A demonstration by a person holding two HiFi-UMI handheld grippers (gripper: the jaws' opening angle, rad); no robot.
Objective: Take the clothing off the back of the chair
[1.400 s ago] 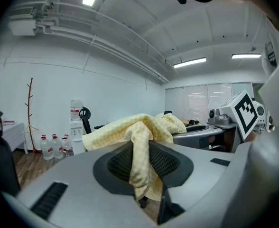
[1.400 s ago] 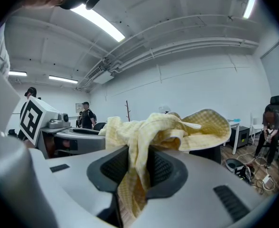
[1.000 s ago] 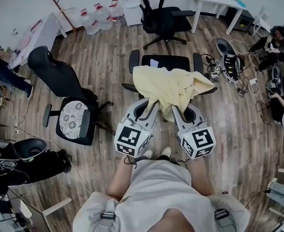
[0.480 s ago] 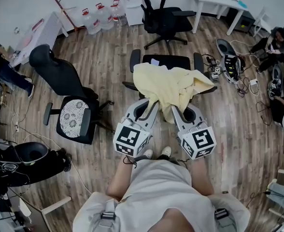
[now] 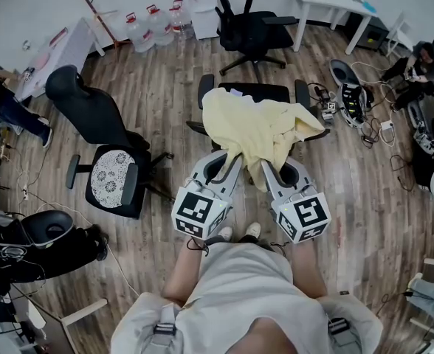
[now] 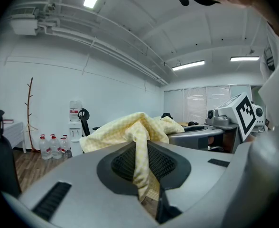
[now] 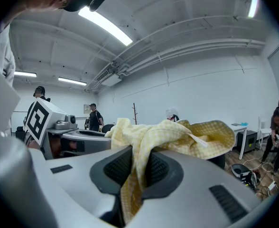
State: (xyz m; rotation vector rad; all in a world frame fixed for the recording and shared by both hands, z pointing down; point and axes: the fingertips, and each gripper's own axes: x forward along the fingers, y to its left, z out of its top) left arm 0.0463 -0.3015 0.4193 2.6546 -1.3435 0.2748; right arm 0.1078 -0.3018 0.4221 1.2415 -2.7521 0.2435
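Just closing further, left gripper (image 5: 234,162) pinches yellow clothing (image 5: 254,127) like right gripper (image 5: 268,171), shown in gripper views.

Wood-plank floor (image 5: 165,102), white walls (image 6: 49,94), ceiling strip lights (image 6: 189,65), black office chairs (image 5: 250,28) (one seat patterned), white table (image 5: 328,2).

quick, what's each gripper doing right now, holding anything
left gripper: shut on the yellow garment; its jaws have just been closing on a fold of it.
right gripper: shut on the yellow garment too.

Grey grippers (image 5: 234,161) (image 5: 266,169), black-and-white marker cubes (image 5: 200,211) (image 5: 302,217)
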